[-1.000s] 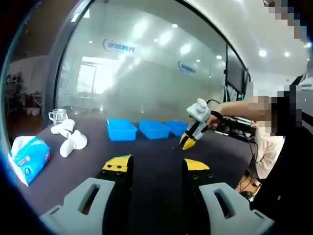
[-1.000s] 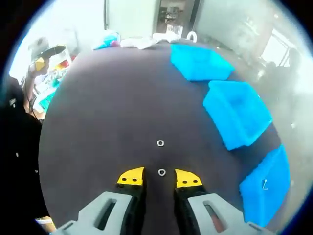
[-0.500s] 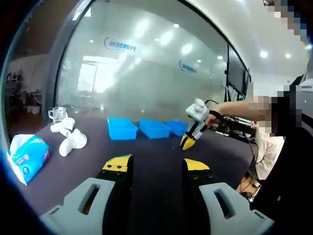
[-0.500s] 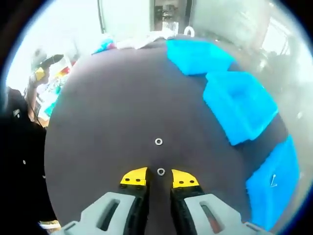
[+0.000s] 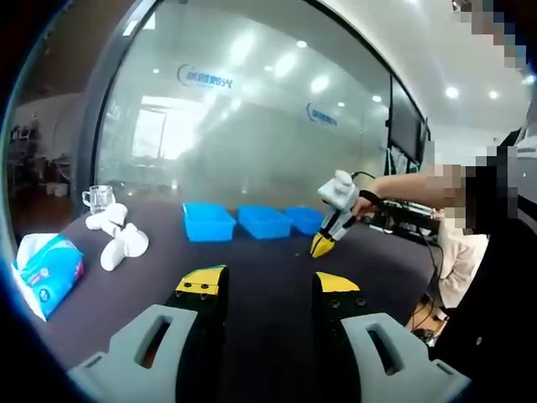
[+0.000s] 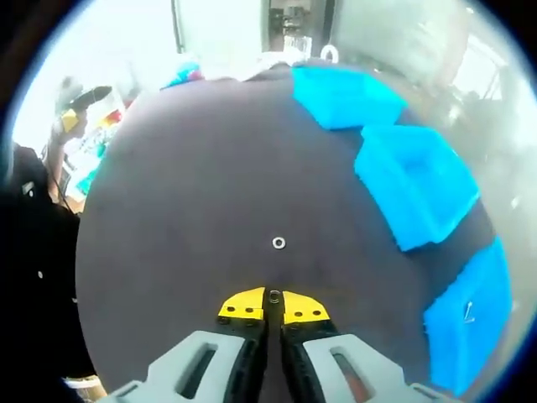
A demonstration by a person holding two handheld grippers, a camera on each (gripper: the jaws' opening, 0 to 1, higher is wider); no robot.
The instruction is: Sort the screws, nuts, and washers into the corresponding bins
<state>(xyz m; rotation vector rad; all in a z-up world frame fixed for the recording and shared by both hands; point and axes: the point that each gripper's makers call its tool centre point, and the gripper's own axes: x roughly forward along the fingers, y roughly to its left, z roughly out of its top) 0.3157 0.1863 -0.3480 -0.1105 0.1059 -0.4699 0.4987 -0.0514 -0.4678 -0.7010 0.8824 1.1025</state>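
In the right gripper view my right gripper is shut on a small silver washer pinched at its yellow tips, low over the dark table. A second washer lies on the table just ahead. Three blue bins run along the right: far, middle and near, the near one holding a screw. In the left gripper view my left gripper stands open over the table, holding nothing. The right gripper shows there with its tips down in front of the bins.
A tissue pack, white objects and a glass cup sit at the table's left end. A glass wall stands behind the bins. A person's arm reaches in from the right. Clutter lies beyond the table's left edge.
My right gripper closed its jaws on the nearer washer, which lay between the open tips before. The left gripper has stayed still and open.
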